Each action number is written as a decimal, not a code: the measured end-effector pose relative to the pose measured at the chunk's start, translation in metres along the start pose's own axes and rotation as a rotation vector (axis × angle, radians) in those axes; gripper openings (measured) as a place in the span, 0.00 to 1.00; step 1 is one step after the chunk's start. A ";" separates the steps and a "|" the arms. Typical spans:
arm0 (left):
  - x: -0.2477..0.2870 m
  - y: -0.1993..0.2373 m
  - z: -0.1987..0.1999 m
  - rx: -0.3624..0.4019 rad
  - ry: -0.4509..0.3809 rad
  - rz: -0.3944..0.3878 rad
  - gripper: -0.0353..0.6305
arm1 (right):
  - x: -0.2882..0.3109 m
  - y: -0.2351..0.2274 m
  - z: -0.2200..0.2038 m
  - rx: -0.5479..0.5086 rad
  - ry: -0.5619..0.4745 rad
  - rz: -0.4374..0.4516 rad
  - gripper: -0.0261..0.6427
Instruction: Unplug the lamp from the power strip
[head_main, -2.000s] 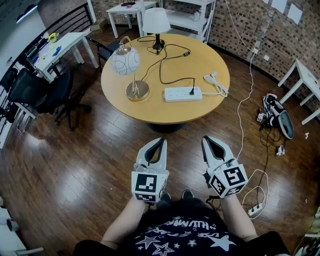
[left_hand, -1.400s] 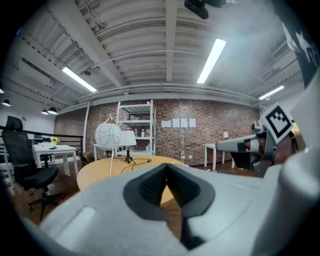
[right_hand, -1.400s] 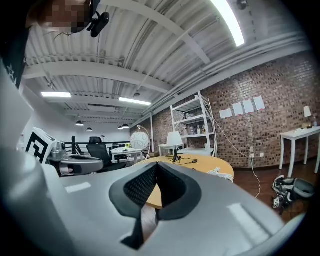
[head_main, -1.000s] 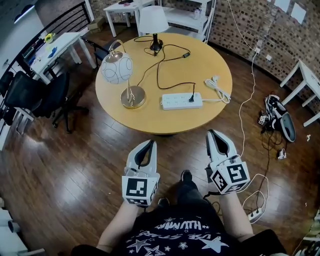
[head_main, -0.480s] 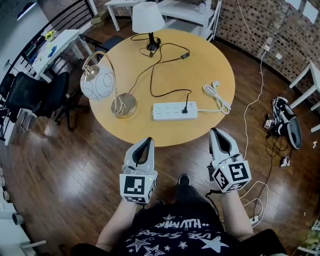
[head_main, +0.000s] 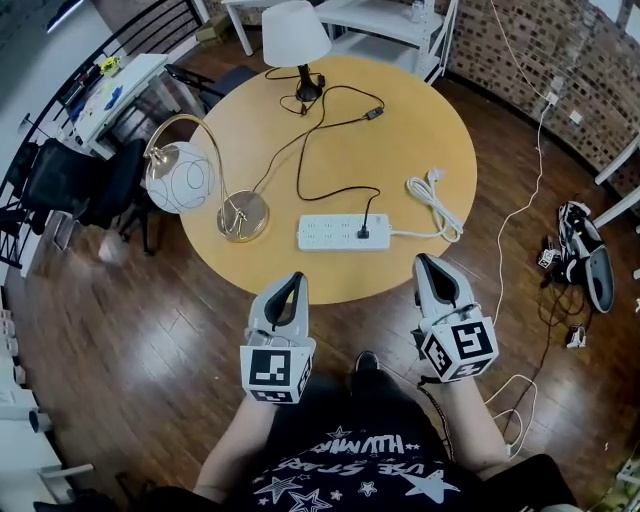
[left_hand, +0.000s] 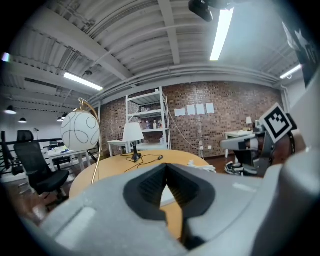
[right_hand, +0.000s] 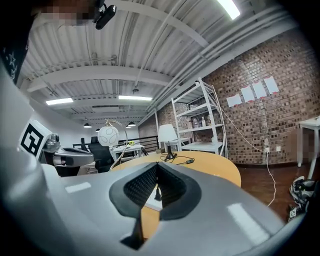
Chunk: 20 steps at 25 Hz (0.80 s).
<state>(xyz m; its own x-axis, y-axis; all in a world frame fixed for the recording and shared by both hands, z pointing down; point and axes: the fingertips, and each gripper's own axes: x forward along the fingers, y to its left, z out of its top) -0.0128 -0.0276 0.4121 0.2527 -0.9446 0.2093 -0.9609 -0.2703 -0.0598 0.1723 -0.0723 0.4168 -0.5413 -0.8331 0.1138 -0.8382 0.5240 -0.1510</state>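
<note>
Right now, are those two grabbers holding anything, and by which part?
Nothing is held. The left gripper and the right gripper both have their jaws shut and empty.

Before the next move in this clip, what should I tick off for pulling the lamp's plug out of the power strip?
1. Black plug seated in power strip: ok.
2. Its cord leads to the white-shade lamp: ok.
3. Right tongs open for the plug: not ok, shut and empty.
4. Left tongs free to steady the strip: ok, shut and empty.
5. Tongs at the strip: not ok, both short of it, by the near edge of the table.
6. Globe lamp clear of the strip: ok, it stands apart to the strip's left.
</note>
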 end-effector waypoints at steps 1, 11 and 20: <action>0.002 0.001 0.000 0.004 0.003 0.004 0.06 | 0.003 0.000 -0.002 0.004 0.007 0.006 0.05; 0.046 0.027 -0.014 0.041 0.036 0.007 0.06 | 0.038 -0.007 -0.021 0.011 0.071 0.000 0.05; 0.117 0.034 -0.067 0.066 0.143 -0.104 0.06 | 0.080 -0.010 -0.055 -0.001 0.153 -0.047 0.05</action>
<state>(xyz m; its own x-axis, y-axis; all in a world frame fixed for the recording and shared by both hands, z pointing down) -0.0239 -0.1351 0.4995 0.3272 -0.8762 0.3540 -0.9197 -0.3813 -0.0938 0.1337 -0.1347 0.4816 -0.5048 -0.8202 0.2693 -0.8631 0.4850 -0.1407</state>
